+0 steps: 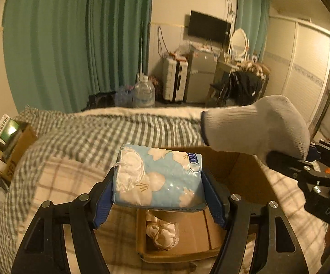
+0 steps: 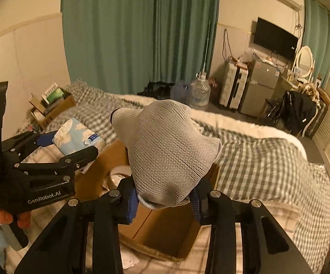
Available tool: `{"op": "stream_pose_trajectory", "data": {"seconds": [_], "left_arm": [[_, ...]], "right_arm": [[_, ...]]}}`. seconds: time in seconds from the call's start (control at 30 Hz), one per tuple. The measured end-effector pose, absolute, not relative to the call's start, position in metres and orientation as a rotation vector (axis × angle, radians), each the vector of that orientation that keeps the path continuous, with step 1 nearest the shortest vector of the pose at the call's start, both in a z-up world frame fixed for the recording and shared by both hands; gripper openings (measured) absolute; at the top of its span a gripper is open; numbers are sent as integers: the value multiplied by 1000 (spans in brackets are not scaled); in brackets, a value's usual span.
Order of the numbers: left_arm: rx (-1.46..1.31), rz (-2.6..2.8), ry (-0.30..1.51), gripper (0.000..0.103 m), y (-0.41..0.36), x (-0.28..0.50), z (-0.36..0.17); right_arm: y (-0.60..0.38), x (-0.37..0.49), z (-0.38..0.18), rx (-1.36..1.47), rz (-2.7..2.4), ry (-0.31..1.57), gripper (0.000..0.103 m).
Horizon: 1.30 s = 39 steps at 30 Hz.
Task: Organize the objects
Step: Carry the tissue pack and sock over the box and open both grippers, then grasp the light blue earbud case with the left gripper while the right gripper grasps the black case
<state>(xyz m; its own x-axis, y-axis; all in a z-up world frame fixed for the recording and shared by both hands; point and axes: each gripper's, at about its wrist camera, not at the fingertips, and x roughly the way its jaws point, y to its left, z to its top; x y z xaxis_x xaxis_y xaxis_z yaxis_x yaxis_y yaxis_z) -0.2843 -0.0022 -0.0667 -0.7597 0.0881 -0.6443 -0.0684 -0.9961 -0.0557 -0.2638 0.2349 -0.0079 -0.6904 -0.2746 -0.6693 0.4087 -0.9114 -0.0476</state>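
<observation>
My left gripper (image 1: 159,196) is shut on a blue floral tissue pack (image 1: 160,178) and holds it above an open cardboard box (image 1: 194,233) on the bed. The pack also shows in the right wrist view (image 2: 78,138). My right gripper (image 2: 165,202) is shut on a grey-white sock (image 2: 167,153) and holds it above the same box (image 2: 162,230). The sock shows in the left wrist view (image 1: 256,127), to the right of the pack. A patterned cloth item (image 1: 162,235) lies inside the box.
The box sits on a bed with a checked blanket (image 1: 96,137). A second cardboard box with items (image 1: 9,141) stands at the bed's left edge. Water jugs (image 1: 143,93), a suitcase, a small fridge and a dressing table stand by the far wall.
</observation>
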Motion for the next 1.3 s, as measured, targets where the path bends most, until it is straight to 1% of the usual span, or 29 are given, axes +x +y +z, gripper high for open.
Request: {"op": "stream_pose_trajectory", "data": {"seconds": [0.17,0.2,0.27,0.3,0.33,0.37,0.4,0.47,0.5,0.57,0.6,0.73,0.83,0.93,1.03,1.1,1.2,1.3], "left_arm": [[-1103,2807,-37,72,7,-292,-86],[-1096,2800,-43,74,8,-291,-87],[-1091,2800,-39,77,10,-287,-85],[-1088,2803,-39,79,11,-285,-81],[-1083,2809,-39,83,11,-283,-78],[-1073,2818,-42,85,10,-280,-74],[-1060,2832,-49,90,9,-276,-69],[-1028,2856,-67,92,7,-265,-55],[-1020,2859,-70,92,6,-262,-49],[-997,2871,-66,96,5,-250,-32],[-972,2886,-61,100,4,-240,-23],[-884,2918,-36,100,3,-203,8],[-876,2942,4,100,1,-180,21],[-870,2942,33,100,1,-154,23],[-883,2945,52,100,2,-132,10],[-908,2950,14,100,0,-122,-2],[-1005,2904,-94,100,-3,-113,-37],[-1111,2881,-88,100,0,-108,-74]], "right_arm": [[235,-277,-40,1024,-2544,304,37],[236,-274,-41,1012,-2545,293,41],[242,-272,-40,1005,-2532,233,57],[245,-270,-37,1003,-2536,209,61],[249,-267,-30,979,-2554,191,69],[252,-262,-23,953,-2568,184,72],[254,-256,-14,926,-2581,181,73],[258,-242,4,886,-2595,172,78],[261,-235,14,870,-2600,168,78],[266,-220,33,836,-2616,161,81],[269,-212,43,823,-2623,165,81],[278,-172,77,762,-2671,177,87],[280,-141,92,745,-2691,196,87],[284,-114,95,727,-2708,213,88],[286,-88,84,734,-2723,234,88],[286,-76,66,770,-2721,215,89],[285,-68,33,827,-2696,164,89],[281,-67,-4,894,-2716,178,89]]}}
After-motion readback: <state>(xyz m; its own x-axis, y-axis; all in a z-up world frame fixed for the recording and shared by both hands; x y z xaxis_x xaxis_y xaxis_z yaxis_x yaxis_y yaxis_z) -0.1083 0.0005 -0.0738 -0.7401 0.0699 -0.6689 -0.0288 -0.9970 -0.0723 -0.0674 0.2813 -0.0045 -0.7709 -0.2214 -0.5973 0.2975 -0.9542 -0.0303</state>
